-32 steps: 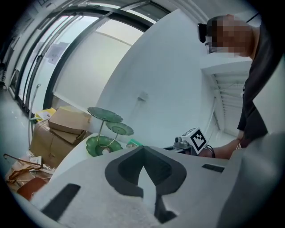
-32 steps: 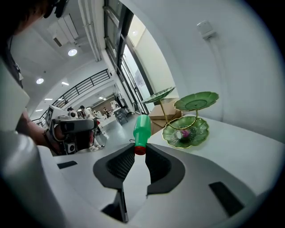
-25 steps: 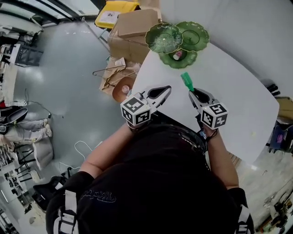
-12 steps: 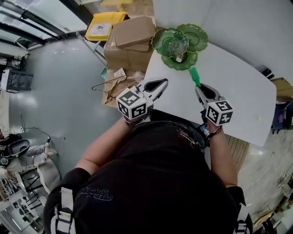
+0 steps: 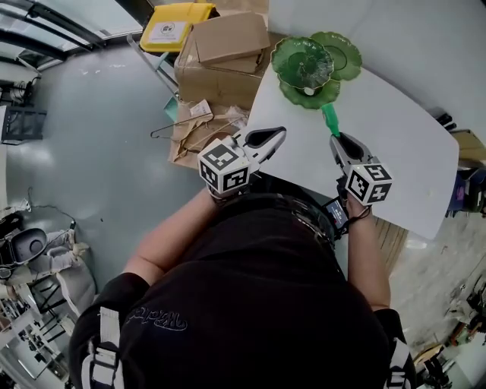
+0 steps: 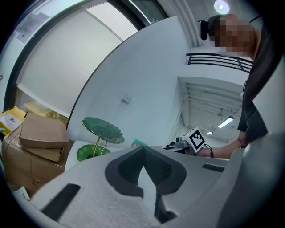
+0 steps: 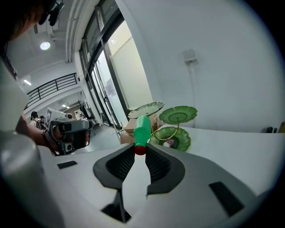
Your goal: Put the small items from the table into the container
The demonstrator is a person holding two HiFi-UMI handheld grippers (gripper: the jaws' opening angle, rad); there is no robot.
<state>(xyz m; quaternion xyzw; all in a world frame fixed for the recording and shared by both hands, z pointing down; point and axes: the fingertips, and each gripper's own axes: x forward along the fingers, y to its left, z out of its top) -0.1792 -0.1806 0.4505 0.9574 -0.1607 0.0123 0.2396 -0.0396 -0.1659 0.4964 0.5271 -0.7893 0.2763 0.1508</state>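
A small green bottle with a red cap (image 5: 329,119) sticks out from my right gripper (image 5: 336,139), which is shut on its cap end. In the right gripper view the bottle (image 7: 142,128) points toward a green tiered stand (image 7: 178,116) of leaf-shaped dishes on a gold stem. That stand (image 5: 311,64) sits at the far corner of the white table (image 5: 395,144). A small pale item (image 7: 168,143) lies in its lowest dish. My left gripper (image 5: 279,134) hovers at the table's left edge, jaws together and empty (image 6: 142,149).
Cardboard boxes (image 5: 228,45) and a yellow box (image 5: 176,23) stand on the floor beyond the table's left side. Wire hangers (image 5: 178,125) and papers lie beside them. The table's near edge runs just in front of my body.
Both grippers have moved forward over the table. The right one carried the green bottle closer to the tiered stand. Neither grip has changed.
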